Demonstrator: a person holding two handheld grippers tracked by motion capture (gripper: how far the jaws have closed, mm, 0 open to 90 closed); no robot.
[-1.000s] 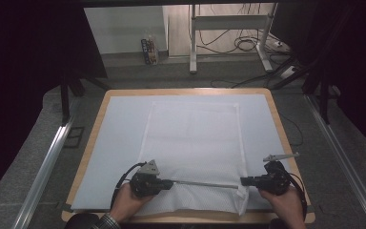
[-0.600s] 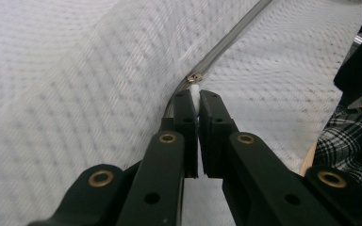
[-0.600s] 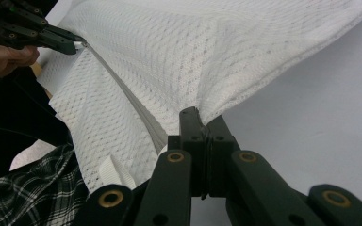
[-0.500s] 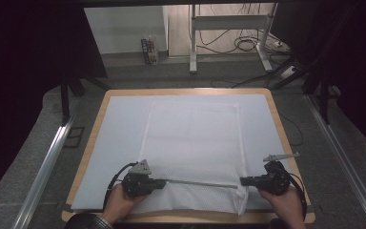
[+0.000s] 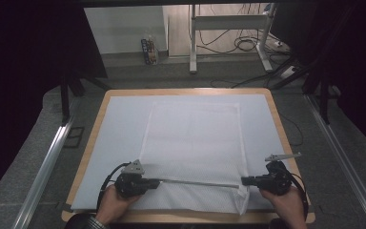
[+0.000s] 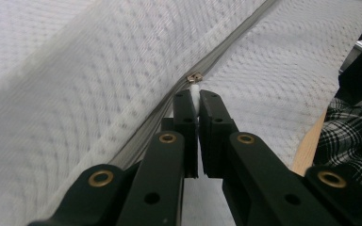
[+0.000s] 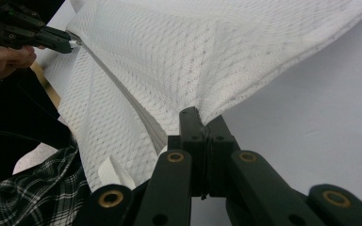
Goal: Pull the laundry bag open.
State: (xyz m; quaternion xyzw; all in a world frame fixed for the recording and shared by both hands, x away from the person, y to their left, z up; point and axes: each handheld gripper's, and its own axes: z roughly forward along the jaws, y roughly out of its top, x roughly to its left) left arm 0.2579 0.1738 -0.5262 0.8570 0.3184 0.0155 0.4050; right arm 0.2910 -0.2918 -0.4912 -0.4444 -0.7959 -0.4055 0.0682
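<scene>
On the wood-rimmed tabletop (image 5: 93,138) under a pale sheet, above grey carpet, the left hand-held gripper (image 5: 156,182) pinches the white mesh bag's (image 5: 193,143) zipper tab (image 6: 194,89) while the right hand-held gripper (image 5: 244,181) clamps its corner.

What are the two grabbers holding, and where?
Left gripper pinches the zipper's white pull tab. Right gripper clamps the white mesh bag at its zipper-end edge.

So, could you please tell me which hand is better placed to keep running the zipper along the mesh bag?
The left. Its tool is shut on the zipper pull, just behind the slider, and lined up with the zipper track. The right tool is clamped on the mesh bag at its corner, anchoring it taut.
</scene>
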